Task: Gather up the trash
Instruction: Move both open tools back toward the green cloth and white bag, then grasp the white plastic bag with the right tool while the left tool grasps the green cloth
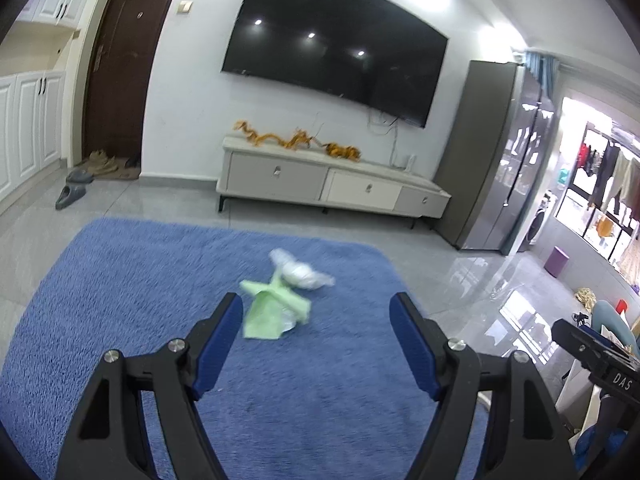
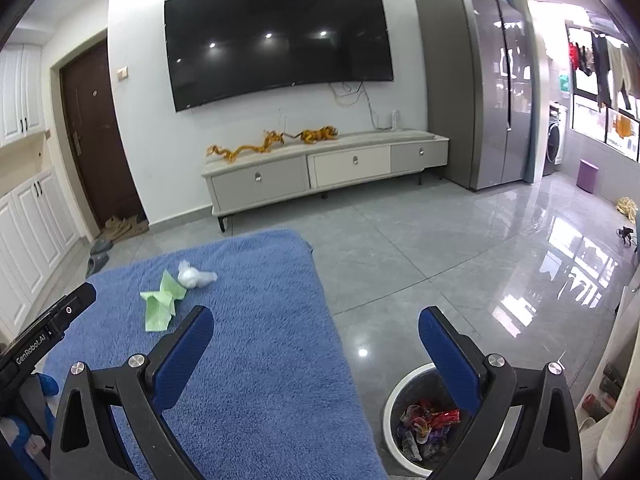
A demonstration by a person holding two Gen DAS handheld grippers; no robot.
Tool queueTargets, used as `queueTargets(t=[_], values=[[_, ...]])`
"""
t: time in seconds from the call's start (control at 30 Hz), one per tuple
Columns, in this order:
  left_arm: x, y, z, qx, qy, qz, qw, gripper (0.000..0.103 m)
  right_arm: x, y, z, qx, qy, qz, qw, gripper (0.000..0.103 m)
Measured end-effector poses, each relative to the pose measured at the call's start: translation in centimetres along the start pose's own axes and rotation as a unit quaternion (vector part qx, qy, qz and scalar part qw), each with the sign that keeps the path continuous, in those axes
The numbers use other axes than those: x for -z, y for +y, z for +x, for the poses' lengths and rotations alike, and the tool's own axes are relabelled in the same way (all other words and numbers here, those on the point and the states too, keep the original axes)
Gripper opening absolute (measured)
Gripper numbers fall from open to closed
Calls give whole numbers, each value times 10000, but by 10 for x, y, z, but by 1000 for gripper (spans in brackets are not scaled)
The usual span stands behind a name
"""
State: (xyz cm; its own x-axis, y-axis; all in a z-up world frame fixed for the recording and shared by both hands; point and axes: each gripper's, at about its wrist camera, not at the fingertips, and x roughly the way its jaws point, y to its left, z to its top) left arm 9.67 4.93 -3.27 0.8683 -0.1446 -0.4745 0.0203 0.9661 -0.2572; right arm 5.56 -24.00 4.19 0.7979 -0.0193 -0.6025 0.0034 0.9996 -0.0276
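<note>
A crumpled light-green wrapper (image 1: 272, 314) and a white plastic wad (image 1: 301, 273) lie together on the blue rug (image 1: 120, 300). My left gripper (image 1: 316, 308) hovers just short of them, open, with the green piece near its left finger and nothing between the pads. In the right wrist view the green wrapper (image 2: 161, 306) and the white wad (image 2: 196, 277) sit far to the left on the rug (image 2: 260, 340). My right gripper (image 2: 316, 320) is open wide and empty, its right finger above a white-rimmed bin (image 2: 394, 400) with colourful wrappers inside.
A low TV cabinet (image 2: 320, 168) stands under a wall-mounted TV (image 2: 276, 40). A grey fridge (image 2: 476, 92) is at the right and a brown door (image 2: 96, 136) with slippers at the left. Glossy tile floor (image 2: 460, 260) surrounds the rug. A purple stool (image 2: 588, 175) stands far right.
</note>
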Motion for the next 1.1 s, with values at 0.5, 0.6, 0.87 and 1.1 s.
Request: queueTargets(t=[0.5,0.6,0.87,1.1], values=[[16,63,79,-61,959,-184,9952,77,13,11,95,-553,714,-115,9959,103],[12,51,101,67,1079,-95,9941,77,4,19,115,-713,743,-239,9944,103],[-7,45,170,-20,1500,-166,9885,77,-23,56,172,-1296,858,-689,9854,103],[1,68,188,105,1727,-423,9840,45,-34,97,225,-2033,1171,-861,9683,101]])
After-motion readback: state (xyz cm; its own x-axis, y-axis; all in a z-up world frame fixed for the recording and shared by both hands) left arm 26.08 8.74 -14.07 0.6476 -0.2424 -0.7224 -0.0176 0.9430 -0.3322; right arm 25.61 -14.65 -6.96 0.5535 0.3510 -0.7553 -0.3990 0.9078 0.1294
